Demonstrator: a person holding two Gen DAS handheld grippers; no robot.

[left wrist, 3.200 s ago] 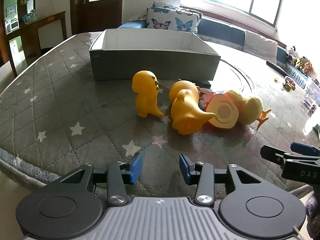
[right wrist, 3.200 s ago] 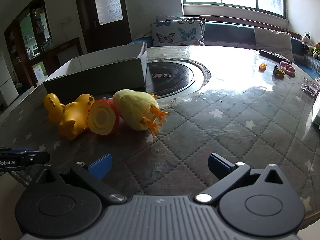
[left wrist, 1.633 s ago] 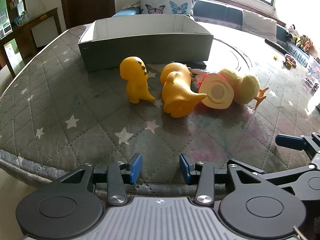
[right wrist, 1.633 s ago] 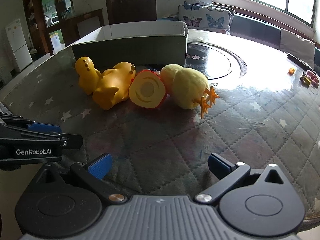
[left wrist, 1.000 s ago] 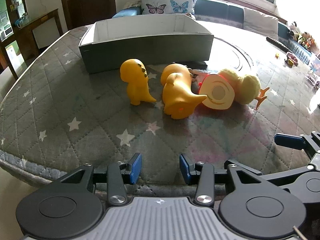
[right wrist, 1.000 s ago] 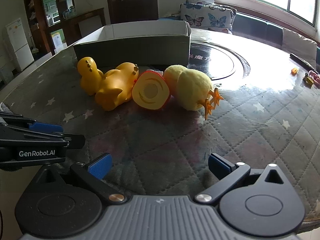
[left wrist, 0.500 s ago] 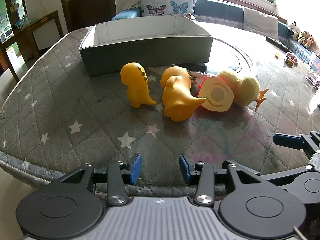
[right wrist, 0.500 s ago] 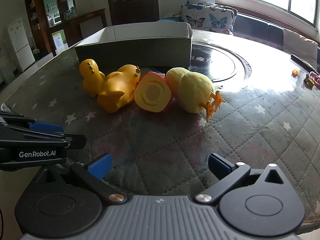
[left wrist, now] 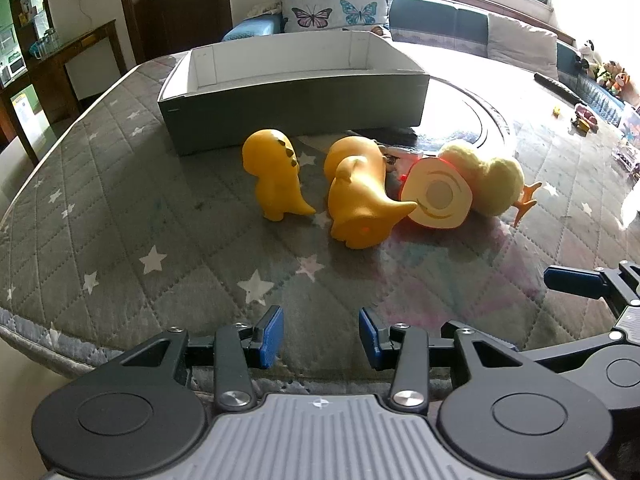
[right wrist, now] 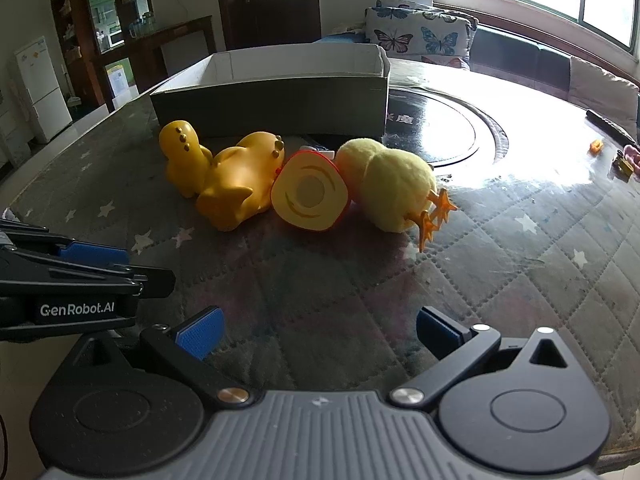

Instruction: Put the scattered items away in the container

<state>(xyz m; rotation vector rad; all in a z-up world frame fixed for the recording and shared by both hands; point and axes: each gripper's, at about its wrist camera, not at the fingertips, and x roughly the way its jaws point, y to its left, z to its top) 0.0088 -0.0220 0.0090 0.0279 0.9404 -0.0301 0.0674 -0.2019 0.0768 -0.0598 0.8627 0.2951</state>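
A grey open box stands at the back of the quilted table, also in the right wrist view. In front of it stand a small orange dinosaur, a larger orange dinosaur lying down, a red-rimmed cut fruit half and a yellow plush chick. My left gripper is open and empty near the table's front edge. My right gripper is open wider and empty, to the right of the left one.
Small toys and a dark remote lie at the table's far right. A dark round turntable fills the table's middle. A small flat item lies behind the toys. A sofa with butterfly cushions stands behind.
Both grippers have crept slightly closer to the toys over the last seconds. Their jaw openings are unchanged, and the toys have not moved.
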